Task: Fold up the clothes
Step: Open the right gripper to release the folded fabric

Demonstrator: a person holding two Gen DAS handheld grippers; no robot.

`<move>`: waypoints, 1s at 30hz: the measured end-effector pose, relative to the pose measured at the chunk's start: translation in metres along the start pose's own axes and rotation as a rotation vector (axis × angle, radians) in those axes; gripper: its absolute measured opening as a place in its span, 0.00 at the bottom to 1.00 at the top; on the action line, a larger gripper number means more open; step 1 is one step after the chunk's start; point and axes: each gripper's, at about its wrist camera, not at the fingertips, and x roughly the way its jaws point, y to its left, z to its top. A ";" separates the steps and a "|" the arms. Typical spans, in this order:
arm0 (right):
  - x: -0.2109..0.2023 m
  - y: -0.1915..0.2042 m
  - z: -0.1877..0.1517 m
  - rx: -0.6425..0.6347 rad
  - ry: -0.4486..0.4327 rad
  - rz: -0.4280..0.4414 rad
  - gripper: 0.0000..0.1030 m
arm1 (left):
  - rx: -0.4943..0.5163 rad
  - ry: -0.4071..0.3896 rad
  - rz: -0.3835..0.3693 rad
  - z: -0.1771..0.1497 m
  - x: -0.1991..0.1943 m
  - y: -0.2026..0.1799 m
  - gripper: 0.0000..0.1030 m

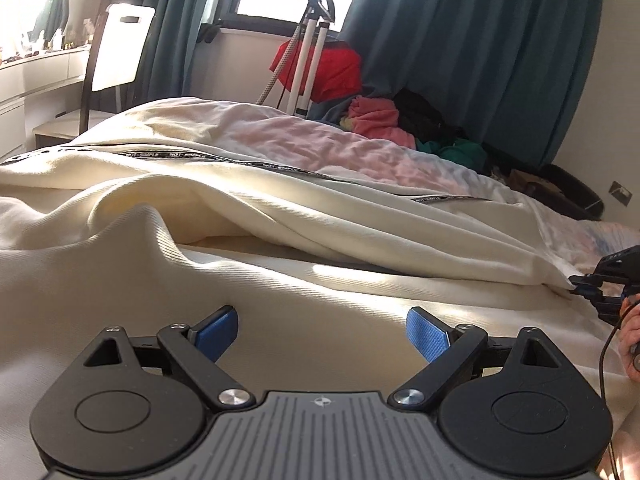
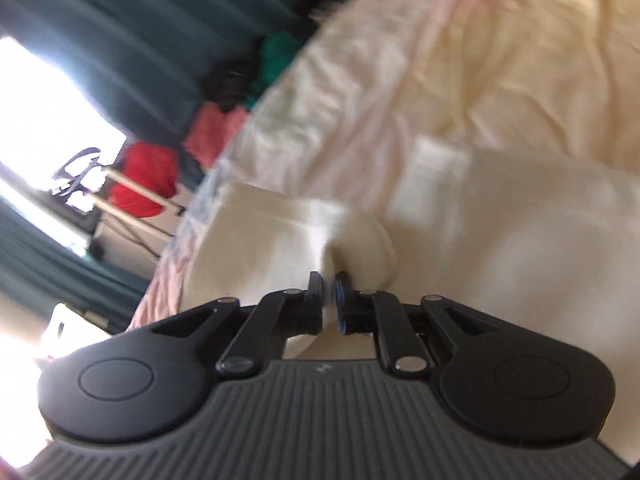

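Cream ribbed-knit garment [image 1: 280, 208] with black tape trim — spread in loose folds across the bed's pale pink-tinted sheet [image 1: 360, 156].

Left wrist view only: trim lettering, "NOT SIMPLE" repeated; white chair back [image 1: 120, 48]; teal curtains [image 1: 460, 60]; heap of red, pink, green and black clothes [image 1: 380, 116] past the bed; right gripper [image 1: 576, 286] at the garment's far edge, a hand [image 1: 632, 344] behind it.

Right wrist view only, blurred and rolled: right gripper clamped on a pinch of cream cloth, jaws nearly together.

Left gripper [image 1: 320, 338] low over the garment, blue pads [image 1: 424, 336] wide apart, nothing between.
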 end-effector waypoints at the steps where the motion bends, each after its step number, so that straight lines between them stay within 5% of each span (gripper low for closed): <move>1: -0.007 -0.003 -0.004 0.029 -0.001 0.002 0.14 | 0.007 0.005 -0.009 0.000 0.002 -0.002 0.90; 3: -0.030 -0.003 -0.015 0.058 -0.005 -0.037 0.29 | 0.041 0.011 -0.033 -0.002 0.004 -0.010 0.90; 5: -0.056 0.000 -0.028 0.029 -0.008 -0.083 0.57 | 0.090 0.011 -0.054 -0.004 0.005 -0.017 0.90; 7: -0.082 0.004 -0.044 -0.007 -0.031 -0.116 0.64 | 0.129 0.015 -0.076 -0.008 0.003 -0.024 0.90; 13: -0.123 0.027 -0.069 -0.132 -0.056 -0.134 0.64 | 0.180 0.039 -0.130 -0.016 -0.005 -0.040 0.90; 18: -0.123 0.026 -0.064 -0.166 -0.100 -0.123 0.63 | 0.250 0.037 -0.171 0.022 0.021 -0.085 0.90; 25: -0.102 -0.013 -0.046 -0.102 -0.111 -0.197 0.64 | 0.526 0.033 -0.246 0.100 0.149 -0.209 0.90; 30: -0.079 -0.028 -0.038 -0.119 -0.143 -0.212 0.63 | 0.668 0.073 -0.247 0.120 0.253 -0.306 0.86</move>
